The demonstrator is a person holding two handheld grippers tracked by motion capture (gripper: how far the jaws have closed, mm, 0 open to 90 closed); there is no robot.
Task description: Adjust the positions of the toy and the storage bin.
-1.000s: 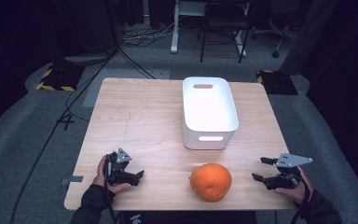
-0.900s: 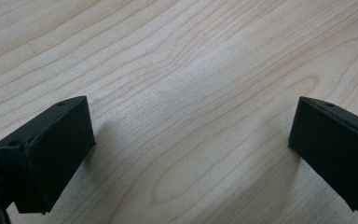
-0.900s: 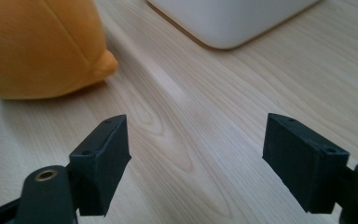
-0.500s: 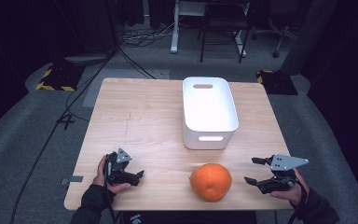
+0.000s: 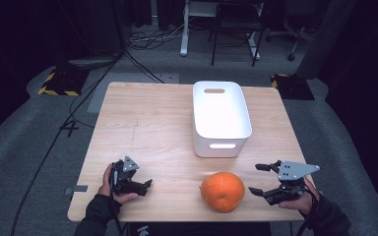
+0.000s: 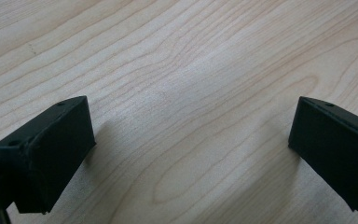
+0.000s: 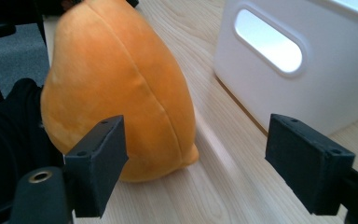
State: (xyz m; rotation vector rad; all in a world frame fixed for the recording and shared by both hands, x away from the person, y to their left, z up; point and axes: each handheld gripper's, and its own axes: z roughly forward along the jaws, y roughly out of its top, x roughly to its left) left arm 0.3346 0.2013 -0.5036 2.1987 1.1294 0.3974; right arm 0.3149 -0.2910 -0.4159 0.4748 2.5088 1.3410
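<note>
- High view: the wooden table point(image 5: 167, 123) carries a white bin point(image 5: 220, 118) a little past its centre, toward 12 o'clock, with its long side running away from the person.
- An orange plush fruit point(image 5: 222, 191) lies near the table's front edge, at about 6 o'clock from the bin and apart from it.
- The right gripper point(image 5: 258, 179) is at 3 o'clock of the fruit, near it but not touching. Its jaws point at the fruit and stand wide, with nothing between them.
- The left gripper point(image 5: 146, 184) rests on the table at 9 o'clock of the fruit, well apart from it, held in the left hand point(image 5: 109, 183).
- Left gripper view: both black jaws stand wide apart over bare wood, with nothing between them.
- Right gripper view: the jaws are wide open. The orange plush fruit point(image 7: 121, 88) sits ahead toward 10 o'clock, partly behind the left jaw, and no pad presses on it. The white bin point(image 7: 307, 60) with its handle slot is at 1 o'clock, beyond the fruit.
</note>
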